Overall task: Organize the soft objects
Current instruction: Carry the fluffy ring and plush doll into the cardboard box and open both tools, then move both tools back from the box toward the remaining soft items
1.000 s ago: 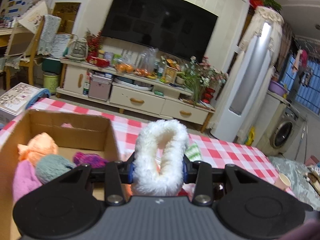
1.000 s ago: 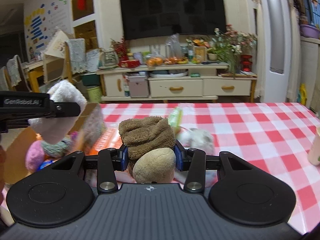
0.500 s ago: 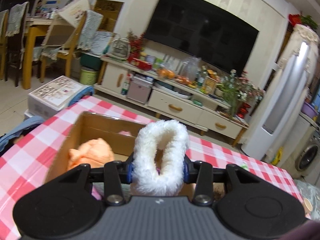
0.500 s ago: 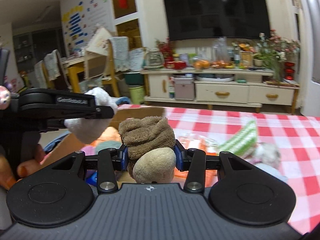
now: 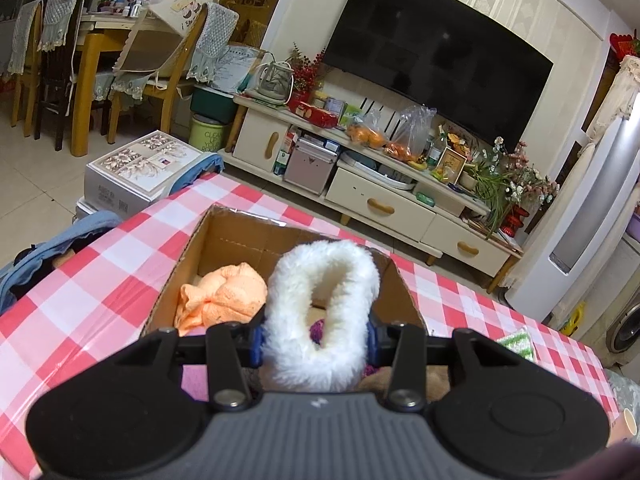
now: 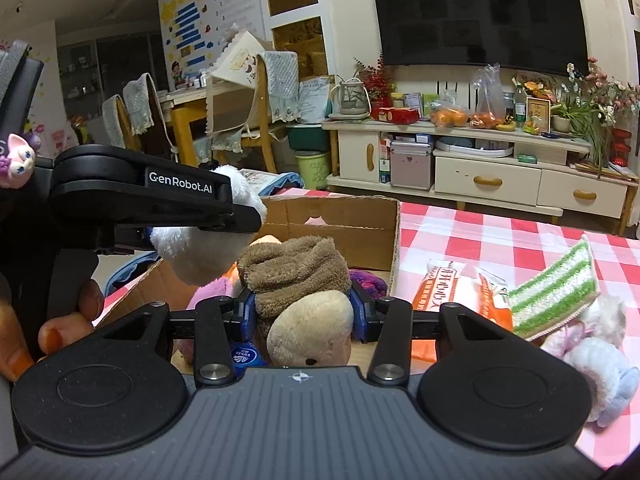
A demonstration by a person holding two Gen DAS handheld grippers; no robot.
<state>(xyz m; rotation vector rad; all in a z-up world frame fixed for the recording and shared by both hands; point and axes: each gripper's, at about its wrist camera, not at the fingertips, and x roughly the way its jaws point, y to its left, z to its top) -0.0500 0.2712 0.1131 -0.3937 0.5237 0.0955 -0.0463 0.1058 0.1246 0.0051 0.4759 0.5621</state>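
Note:
My left gripper (image 5: 316, 340) is shut on a white fluffy ring (image 5: 324, 254) and holds it over the open cardboard box (image 5: 248, 236). Inside the box lie an orange soft bundle (image 5: 224, 296) and a purple knit piece (image 5: 316, 326). My right gripper (image 6: 302, 312) holds a brown and tan plush toy (image 6: 296, 276) between its pads at the box's near right corner. Its jaws are opening, though the pads still press the toy. In the right wrist view the left gripper (image 6: 240, 216) with the white ring (image 6: 196, 252) hangs to the left, above the box (image 6: 340, 216).
On the red checked tablecloth (image 6: 500, 236), right of the box, lie an orange snack packet (image 6: 448, 284), a green striped cloth (image 6: 556, 292) and a white and blue plush (image 6: 600, 364). A person's hand (image 6: 52, 332) grips the left handle. A TV cabinet stands behind.
Both grippers have swung left toward the box with their loads. The left one now hangs over the box's middle, and the right one has come to the box's near right corner.

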